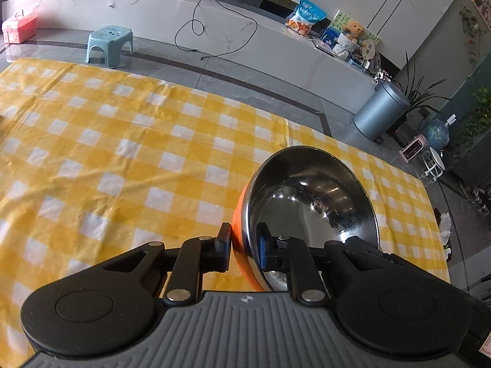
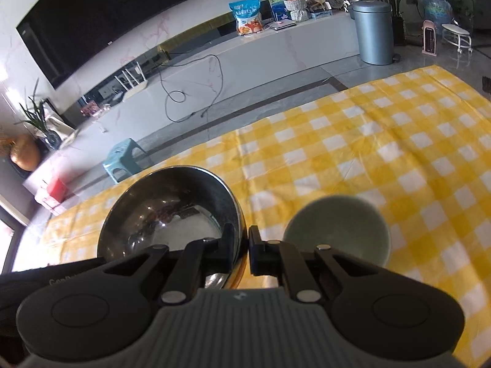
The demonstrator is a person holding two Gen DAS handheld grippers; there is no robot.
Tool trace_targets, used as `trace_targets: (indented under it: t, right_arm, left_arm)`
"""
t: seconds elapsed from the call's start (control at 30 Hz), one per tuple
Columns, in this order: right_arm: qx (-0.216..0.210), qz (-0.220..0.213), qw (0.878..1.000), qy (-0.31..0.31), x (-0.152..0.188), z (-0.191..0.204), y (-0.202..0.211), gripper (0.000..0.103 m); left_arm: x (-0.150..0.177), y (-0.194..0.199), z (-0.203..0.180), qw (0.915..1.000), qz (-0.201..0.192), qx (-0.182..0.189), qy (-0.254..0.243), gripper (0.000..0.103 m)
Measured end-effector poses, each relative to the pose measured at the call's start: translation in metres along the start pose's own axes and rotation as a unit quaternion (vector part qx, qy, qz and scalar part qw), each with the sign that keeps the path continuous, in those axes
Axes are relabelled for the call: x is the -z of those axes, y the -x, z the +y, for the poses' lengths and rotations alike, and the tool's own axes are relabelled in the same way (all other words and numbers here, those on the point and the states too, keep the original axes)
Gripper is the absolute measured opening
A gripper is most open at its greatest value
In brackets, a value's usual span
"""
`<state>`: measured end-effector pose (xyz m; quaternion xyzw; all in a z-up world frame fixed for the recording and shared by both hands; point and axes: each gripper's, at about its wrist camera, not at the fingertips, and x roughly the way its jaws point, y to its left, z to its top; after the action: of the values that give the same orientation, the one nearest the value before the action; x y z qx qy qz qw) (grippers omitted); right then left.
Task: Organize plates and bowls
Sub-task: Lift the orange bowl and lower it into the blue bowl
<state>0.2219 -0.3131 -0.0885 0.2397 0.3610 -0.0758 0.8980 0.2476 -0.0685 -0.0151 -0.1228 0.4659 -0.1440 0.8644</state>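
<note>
Left wrist view
My left gripper [image 1: 244, 245]: fingers [image 1: 224, 245] narrowed onto the rim of an orange-backed steel bowl [image 1: 310, 202], one finger outside, one inside.
Orange-backed steel bowl: tilted, held above the yellow checked tabletop [image 1: 122, 141], toward its right edge.
Background: teal stool [image 1: 110, 44] on the floor past the tabletop's far edge.

Right wrist view
My right gripper [image 2: 245, 253]: fingers [image 2: 228, 245] nearly together, pinching the right rim of a steel bowl [image 2: 165, 205].
Steel bowl: left of centre, over the tabletop [image 2: 368, 141].
Green bowl [image 2: 337, 227]: upright on the tabletop, just beside the steel bowl, to its right.
</note>
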Motion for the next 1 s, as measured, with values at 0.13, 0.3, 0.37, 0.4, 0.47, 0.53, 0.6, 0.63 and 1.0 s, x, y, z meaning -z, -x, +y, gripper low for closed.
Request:
trace_targets:
  t: [0.13, 0.3, 0.37, 0.4, 0.47, 0.53, 0.6, 0.63, 1.0]
  right_arm:
    - [-0.026, 0.006, 0.999, -0.022, 0.026, 0.005, 0.039, 0.007]
    - [-0.048, -0.001, 0.998, -0.043, 0.053, 0.01, 0.088, 0.006]
    - [-0.048, -0.013, 0.998, -0.04, 0.062, 0.011, 0.107, 0.006]
    - [-0.049, -0.016, 0.998, -0.037, 0.066, 0.012, 0.115, 0.006]
    - [-0.051, -0.02, 0.998, -0.036, 0.074, 0.011, 0.129, 0.006]
    - [-0.052, -0.022, 0.998, -0.036, 0.082, 0.008, 0.141, 0.007]
    - [-0.05, -0.027, 0.998, -0.038, 0.09, 0.001, 0.152, 0.007]
    - [-0.049, -0.028, 0.998, -0.04, 0.094, -0.002, 0.157, 0.007]
    - [-0.021, -0.033, 0.998, -0.038, 0.125, -0.02, 0.182, 0.007]
  left_arm:
    - [0.017, 0.045, 0.003, 0.9993, -0.035, -0.013, -0.004, 0.019]
    - [0.042, 0.091, 0.003, 0.9979, -0.063, -0.015, 0.003, 0.019]
    - [0.052, 0.104, 0.004, 0.9978, -0.066, -0.01, 0.007, 0.018]
    - [0.056, 0.11, 0.006, 0.9977, -0.066, -0.006, 0.012, 0.018]
    - [0.064, 0.118, 0.009, 0.9976, -0.065, 0.001, 0.021, 0.018]
    - [0.075, 0.124, 0.012, 0.9977, -0.061, 0.009, 0.027, 0.018]
    - [0.087, 0.128, 0.014, 0.9978, -0.056, 0.017, 0.03, 0.018]
    - [0.092, 0.129, 0.014, 0.9979, -0.054, 0.018, 0.031, 0.018]
    - [0.139, 0.127, 0.019, 0.9986, -0.021, 0.031, 0.037, 0.018]
